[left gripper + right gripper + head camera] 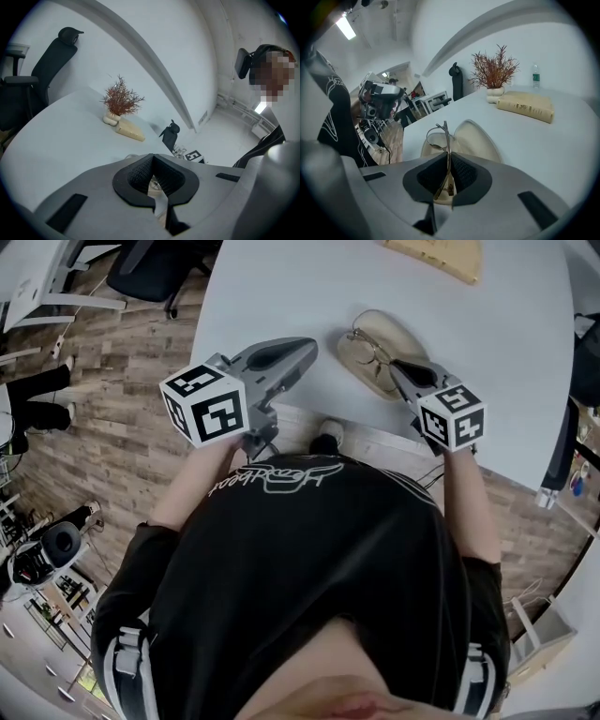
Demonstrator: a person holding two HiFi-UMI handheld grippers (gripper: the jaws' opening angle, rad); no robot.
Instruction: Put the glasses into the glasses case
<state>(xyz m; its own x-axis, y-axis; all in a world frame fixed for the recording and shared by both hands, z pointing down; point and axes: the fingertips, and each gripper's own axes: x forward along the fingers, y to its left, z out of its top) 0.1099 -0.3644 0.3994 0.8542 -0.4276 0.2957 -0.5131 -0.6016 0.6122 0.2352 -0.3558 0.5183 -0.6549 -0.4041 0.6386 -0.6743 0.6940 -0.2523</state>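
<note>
Right claw (447, 164) pinching glasses (442, 133) (gold-rimmed), over open case (483, 143)

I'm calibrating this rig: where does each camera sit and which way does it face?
Head view: on the person's head, facing steeply down at the table, glasses case, torso, left gripper and right gripper.
Left gripper view: on that gripper, along its shut jaws toward plant and book.
Right gripper view: on that gripper, along jaws pinching the glasses, toward the glasses case.
Both gripper views show plant and book.
</note>
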